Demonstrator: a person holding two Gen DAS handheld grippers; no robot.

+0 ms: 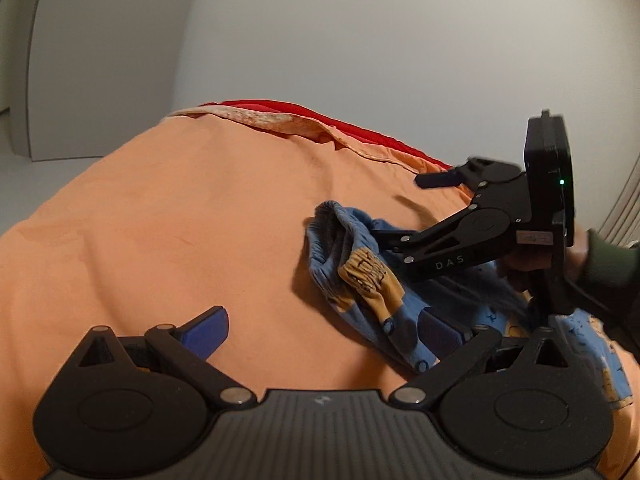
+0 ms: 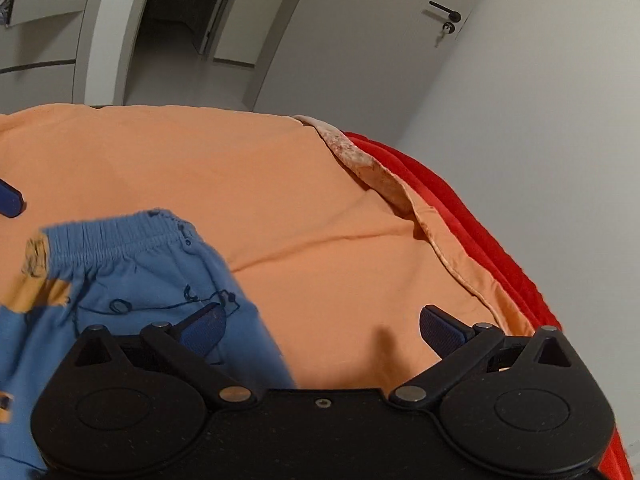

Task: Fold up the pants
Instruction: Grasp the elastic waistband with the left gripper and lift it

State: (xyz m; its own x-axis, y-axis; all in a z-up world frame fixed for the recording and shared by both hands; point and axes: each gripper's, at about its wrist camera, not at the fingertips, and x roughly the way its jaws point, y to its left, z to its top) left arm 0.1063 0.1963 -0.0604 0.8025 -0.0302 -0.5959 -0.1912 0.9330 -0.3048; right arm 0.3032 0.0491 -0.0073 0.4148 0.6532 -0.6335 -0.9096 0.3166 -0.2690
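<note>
Small blue pants (image 1: 360, 280) with a tan print and an elastic waistband lie crumpled on an orange bed cover (image 1: 180, 220). My left gripper (image 1: 324, 332) is open, its right pad over the near edge of the pants. The right gripper (image 1: 408, 208) comes in from the right, held by a hand in a dark green sleeve (image 1: 604, 260). It is open, with its lower finger down by the waistband. In the right wrist view the pants (image 2: 120, 280) fill the lower left. The right gripper (image 2: 322, 328) stands open there, its left pad over the fabric and its right pad over bare cover.
A red blanket (image 2: 480, 232) shows under the orange cover (image 2: 280, 200) along the far edge. White walls and a white door with a handle and key (image 2: 444, 16) stand behind the bed. One blue fingertip (image 2: 8, 200) of the left gripper shows at the left edge.
</note>
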